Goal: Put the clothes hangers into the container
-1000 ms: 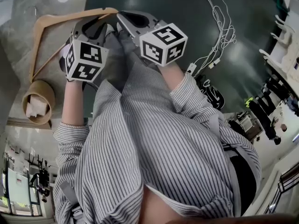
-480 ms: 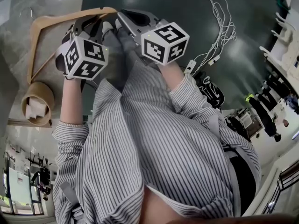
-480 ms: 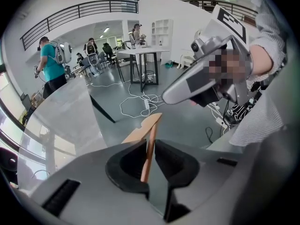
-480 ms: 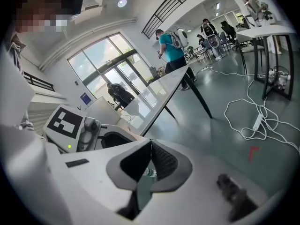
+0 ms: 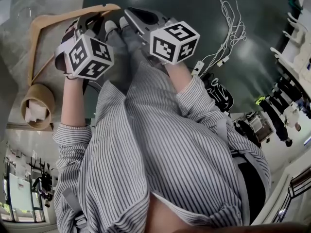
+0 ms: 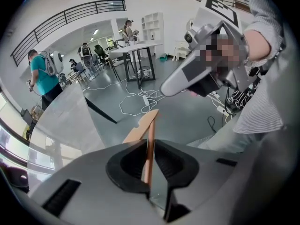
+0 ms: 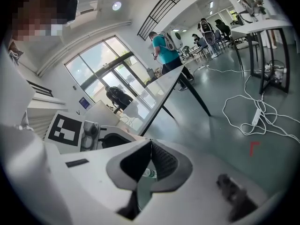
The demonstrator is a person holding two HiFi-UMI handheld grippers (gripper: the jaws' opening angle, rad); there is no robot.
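My left gripper (image 6: 149,149), jaws just closing, pinches the wooden hanger (image 6: 143,125) by its bar for carrying; right gripper (image 7: 151,146) pressed together, empty.

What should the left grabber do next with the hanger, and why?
Probably carry the wooden hanger to the round container: the jaws of the left gripper have just been closing on its bar, and the container stands apart from it.

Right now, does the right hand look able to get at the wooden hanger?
Probably yes: the right tongs, shut and empty, sit beside the left tongs, whose jaws have just been closing on the wooden hanger. The head view shows the hanger's end just past their tips, nothing between.
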